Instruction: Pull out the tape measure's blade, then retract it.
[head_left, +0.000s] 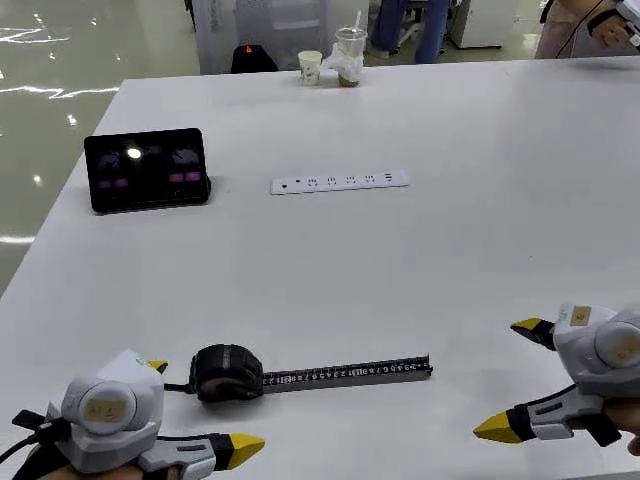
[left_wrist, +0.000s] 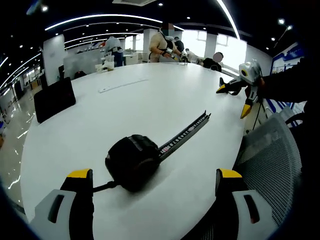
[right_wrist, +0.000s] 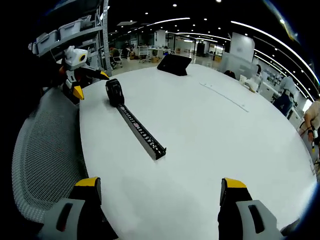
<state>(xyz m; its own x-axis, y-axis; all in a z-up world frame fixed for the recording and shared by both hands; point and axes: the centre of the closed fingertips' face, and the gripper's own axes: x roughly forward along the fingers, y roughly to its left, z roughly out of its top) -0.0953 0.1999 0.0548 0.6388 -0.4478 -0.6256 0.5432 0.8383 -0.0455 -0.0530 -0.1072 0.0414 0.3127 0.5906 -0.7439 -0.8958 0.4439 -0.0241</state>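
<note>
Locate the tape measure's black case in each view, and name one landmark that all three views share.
Head view: case lower left of centre, blade running right.
Left gripper view: case low centre, just ahead of the jaws.
Right gripper view: case upper left, blade running toward lower centre.
Shared landmark: the dark tablet propped on the table beyond the case.
</note>
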